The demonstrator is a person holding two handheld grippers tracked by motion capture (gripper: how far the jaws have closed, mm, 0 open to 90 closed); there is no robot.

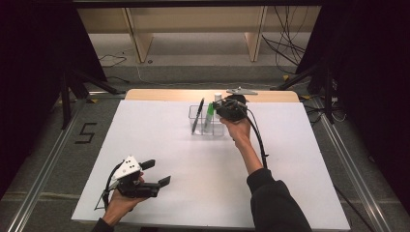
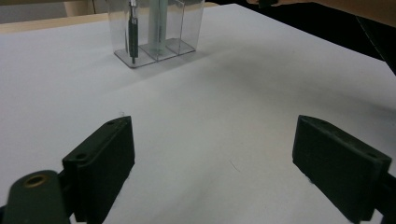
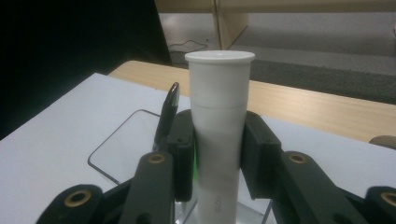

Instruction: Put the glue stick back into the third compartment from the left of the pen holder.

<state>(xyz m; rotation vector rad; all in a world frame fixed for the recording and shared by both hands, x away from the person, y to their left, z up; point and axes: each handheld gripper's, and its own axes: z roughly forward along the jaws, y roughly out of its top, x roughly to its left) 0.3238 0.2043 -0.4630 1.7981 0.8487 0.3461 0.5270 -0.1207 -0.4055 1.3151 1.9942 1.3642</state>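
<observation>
A clear plastic holder [image 1: 194,129] [image 2: 187,28] with side-by-side compartments stands at the far middle of the white table. A black pen [image 1: 197,116] [image 2: 133,32] [image 3: 169,109] leans in its left compartment and a green marker [image 1: 209,116] [image 2: 158,23] stands in the middle one. My right gripper [image 1: 226,109] [image 3: 218,149] is shut on an upright white marker [image 1: 218,96] [image 3: 219,116] over the holder's right end; its lower tip is hidden. My left gripper [image 1: 157,172] [image 2: 215,163] rests open near the front left, with nothing between its jaws.
The white sheet [image 1: 193,183] covers most of the table, with a strip of bare wood [image 1: 159,94] [image 3: 303,102] along the far edge. A grey three-cornered plate [image 1: 241,91] lies on that strip. Cables [image 1: 285,38] and stand legs lie on the floor beyond.
</observation>
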